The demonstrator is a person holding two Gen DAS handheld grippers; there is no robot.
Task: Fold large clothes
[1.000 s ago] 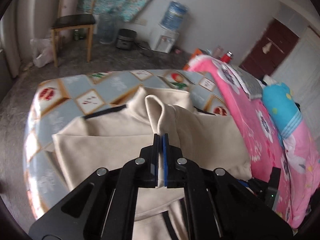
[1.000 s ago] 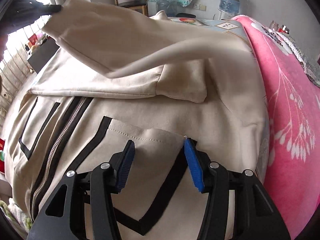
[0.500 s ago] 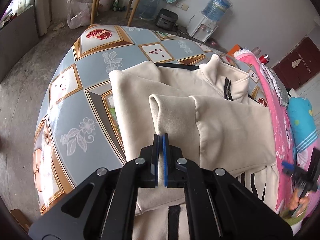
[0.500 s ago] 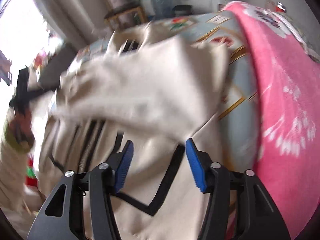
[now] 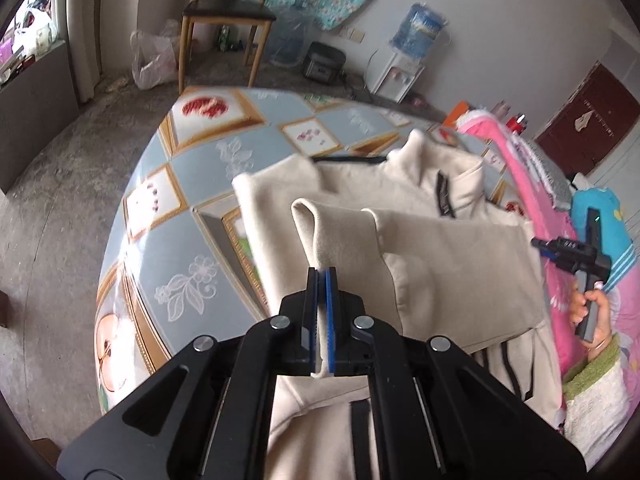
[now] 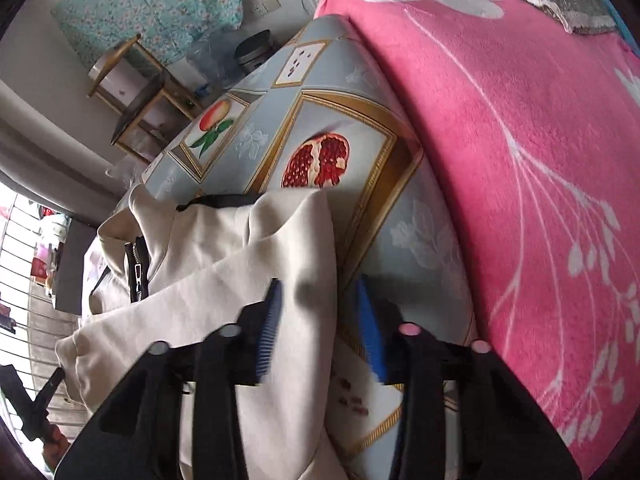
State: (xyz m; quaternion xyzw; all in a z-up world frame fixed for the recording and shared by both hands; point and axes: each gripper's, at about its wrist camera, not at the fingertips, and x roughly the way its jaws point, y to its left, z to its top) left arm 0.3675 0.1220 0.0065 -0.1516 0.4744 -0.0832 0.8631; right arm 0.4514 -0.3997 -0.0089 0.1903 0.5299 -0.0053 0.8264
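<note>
A beige zip jacket (image 5: 440, 248) with black trim lies on the fruit-patterned tablecloth (image 5: 180, 200). My left gripper (image 5: 322, 276) is shut on the cuff of its sleeve (image 5: 340, 232), which is folded across the jacket's body. In the right wrist view, my right gripper (image 6: 322, 316) hangs over the jacket's (image 6: 248, 280) outer edge near the shoulder. Its jaws are closing, with the cloth's edge between the blue pads (image 6: 272, 320) and a gap still showing. The left wrist view also shows the right gripper (image 5: 540, 246), held by a hand at the jacket's right side.
A pink flowered blanket (image 6: 520, 160) rises along the table's right side. A blue cushion (image 5: 600, 208) lies on it. Beyond the table stand a wooden chair (image 5: 228, 12), a water dispenser (image 5: 404, 56) and a rice cooker (image 5: 324, 60) on the concrete floor.
My left gripper carried the sleeve over the jacket and lowered it. My right gripper left the jacket's front, swung to its edge by the pink blanket, rolled, and its jaws narrowed.
</note>
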